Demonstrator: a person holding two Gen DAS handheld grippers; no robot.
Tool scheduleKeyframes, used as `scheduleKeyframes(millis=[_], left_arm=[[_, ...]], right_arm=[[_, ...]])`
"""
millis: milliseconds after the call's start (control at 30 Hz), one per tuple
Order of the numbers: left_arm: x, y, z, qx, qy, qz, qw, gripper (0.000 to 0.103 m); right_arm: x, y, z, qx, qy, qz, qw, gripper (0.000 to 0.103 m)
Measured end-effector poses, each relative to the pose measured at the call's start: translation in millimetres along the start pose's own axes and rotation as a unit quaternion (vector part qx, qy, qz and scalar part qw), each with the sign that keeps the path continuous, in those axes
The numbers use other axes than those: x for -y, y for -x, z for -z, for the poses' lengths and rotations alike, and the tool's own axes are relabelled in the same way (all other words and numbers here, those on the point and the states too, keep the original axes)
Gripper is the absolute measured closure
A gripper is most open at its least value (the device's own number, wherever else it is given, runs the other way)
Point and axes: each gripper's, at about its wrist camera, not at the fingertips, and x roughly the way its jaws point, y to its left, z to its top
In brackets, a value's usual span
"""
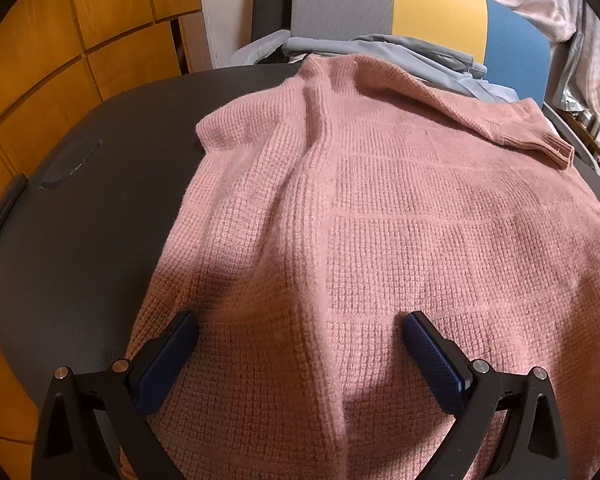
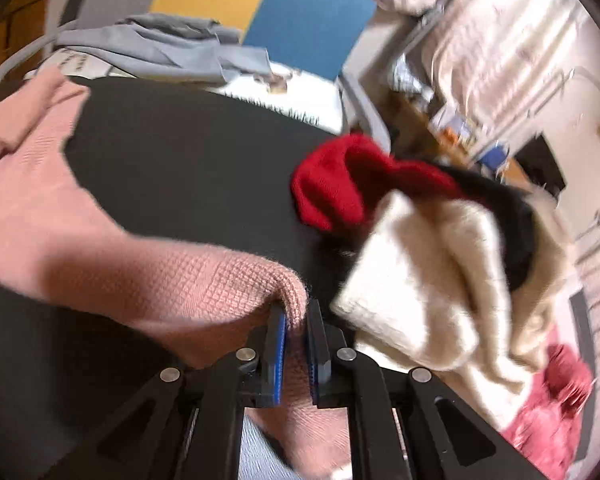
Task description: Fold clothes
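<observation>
A pink knit sweater (image 1: pixel 380 220) lies spread across a dark surface (image 1: pixel 100 184), covering most of its right side, while the bare left side carries only a small dark bar-shaped object (image 1: pixel 4 208) at the edge. The left gripper (image 1: pixel 300 344) hangs over the sweater's near hem with its blue-padded fingers (image 1: pixel 168 356) spread wide apart, the knit below them and nothing pinched. Behind the surface stands a chair (image 1: pixel 440 16) with grey, yellow and blue back panels, grey clothes (image 1: pixel 380 52) heaped on its seat. In the right wrist view (blurred), the right gripper (image 2: pixel 296 344) is clamped tight on a fold of the pink sweater (image 2: pixel 204 284), the knit bunched between its pads and lifted off the surface in a taut ridge. Just right of it, at the surface's edge, sits a pile: a red garment (image 2: pixel 340 188), a black one (image 2: pixel 512 216) and a cream knit (image 2: pixel 428 280).
</observation>
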Motion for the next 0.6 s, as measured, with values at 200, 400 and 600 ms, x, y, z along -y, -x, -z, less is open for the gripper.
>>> scheduleKeyframes(millis=[200, 400, 600], left_arm=[[-3.9, 3.8, -1.7, -0.013, -0.006, 0.013, 0.9998, 0.000], [-28.2, 34.9, -14.2, 0.018, 0.006, 0.063, 0.9978, 0.005], [-87.0, 42.7, -36.5, 0.052, 0.080, 0.046, 0.9944, 0.003]], right_arm=[[-9.2, -46.4, 3.1, -0.064, -0.045, 0.015, 0.997, 0.079], [-22.2, 44.2, -5.2, 0.069, -0.138, 0.029, 0.988, 0.076], [-128.7, 80.3, -29.6, 0.088, -0.084, -0.194, 0.974, 0.071]])
